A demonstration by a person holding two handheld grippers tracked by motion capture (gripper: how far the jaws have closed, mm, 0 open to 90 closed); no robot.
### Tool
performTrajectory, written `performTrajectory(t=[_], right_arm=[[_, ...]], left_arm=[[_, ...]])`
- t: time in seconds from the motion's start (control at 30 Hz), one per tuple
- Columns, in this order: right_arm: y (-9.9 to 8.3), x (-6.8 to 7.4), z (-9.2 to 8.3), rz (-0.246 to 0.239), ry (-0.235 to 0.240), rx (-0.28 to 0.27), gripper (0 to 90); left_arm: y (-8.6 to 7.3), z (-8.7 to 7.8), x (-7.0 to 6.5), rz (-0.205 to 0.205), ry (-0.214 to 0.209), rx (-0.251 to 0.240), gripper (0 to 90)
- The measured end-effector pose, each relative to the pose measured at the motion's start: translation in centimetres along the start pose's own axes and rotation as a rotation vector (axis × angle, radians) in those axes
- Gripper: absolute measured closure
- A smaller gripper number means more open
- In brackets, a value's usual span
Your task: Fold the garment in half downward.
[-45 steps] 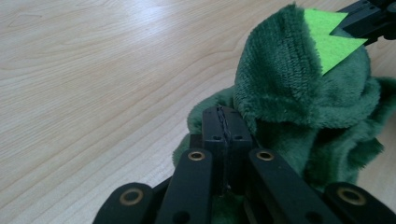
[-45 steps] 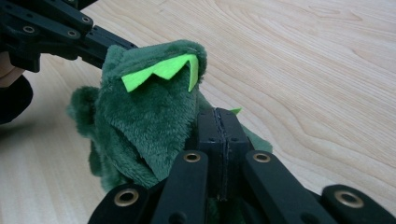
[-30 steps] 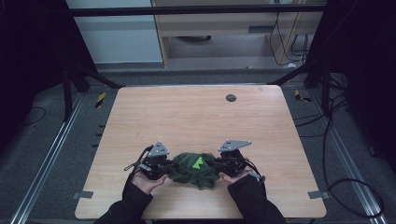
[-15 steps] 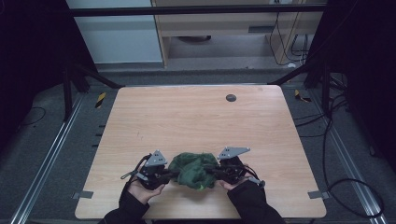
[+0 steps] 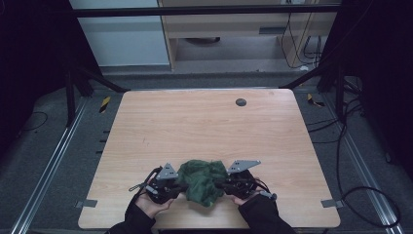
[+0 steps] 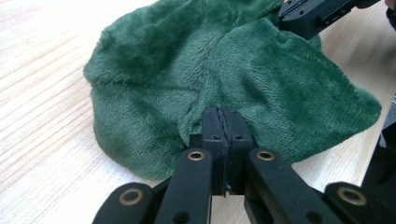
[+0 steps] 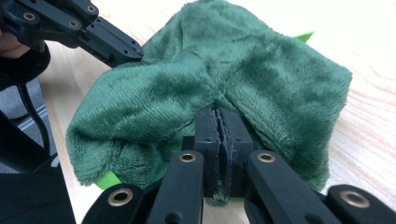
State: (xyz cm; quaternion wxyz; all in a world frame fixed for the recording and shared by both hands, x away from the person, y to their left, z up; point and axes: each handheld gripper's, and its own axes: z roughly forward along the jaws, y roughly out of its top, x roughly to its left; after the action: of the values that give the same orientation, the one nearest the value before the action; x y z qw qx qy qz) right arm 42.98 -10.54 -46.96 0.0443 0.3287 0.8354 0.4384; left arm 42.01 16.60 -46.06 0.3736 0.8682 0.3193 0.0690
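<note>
A dark green plush cloth [image 5: 201, 179] lies bunched on the wooden table [image 5: 195, 122] near its front edge, stretched between the two grippers. My left gripper [image 5: 180, 184] is shut on the cloth's left side; in the left gripper view its jaws [image 6: 223, 114] pinch a fold of the fabric [image 6: 243, 60]. My right gripper [image 5: 225, 184] grips the right side. Its jaws [image 7: 218, 116] have just been opening a trifle, with the plush [image 7: 233, 60] still pinched between the pads. A bright green lining [image 7: 107, 179] peeks out under the cloth. Each gripper's view also shows the other gripper at the cloth's far side.
A small dark round hole [image 5: 240, 102] sits in the tabletop at the far right. The table's front edge runs just below the hands. Dark metal frame rails and cables surround the table on a grey floor.
Both hands have drawn the cloth a little toward the table's front edge. The cloth is more bunched, and the bright green patch seen on top earlier is now covered.
</note>
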Motion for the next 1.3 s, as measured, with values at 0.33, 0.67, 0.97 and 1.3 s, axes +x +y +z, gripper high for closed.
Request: performTrajectory(t=[0.33, 0.67, 0.97, 1.3], right_arm=[[0.0, -0.1, -0.3, 0.001, -0.005, -0.02, 81.6], [0.4, -1.9, -2.9, 0.033, -0.096, -0.107, 74.2], [-0.6, -4.7, -5.4, 0.097, -0.219, -0.136, 64.4], [-2.7, -7.7, -7.3, 0.176, -0.336, -0.123, 53.7]], left_arm=[[0.1, -0.6, 0.1, -0.005, 0.033, -0.034, 86.4], [-0.4, -2.9, 2.8, -0.088, 0.129, -0.1, 78.2], [-1.8, -4.3, 5.3, -0.158, 0.222, -0.131, 68.6], [-3.6, -5.4, 7.5, -0.209, 0.318, -0.131, 56.3]])
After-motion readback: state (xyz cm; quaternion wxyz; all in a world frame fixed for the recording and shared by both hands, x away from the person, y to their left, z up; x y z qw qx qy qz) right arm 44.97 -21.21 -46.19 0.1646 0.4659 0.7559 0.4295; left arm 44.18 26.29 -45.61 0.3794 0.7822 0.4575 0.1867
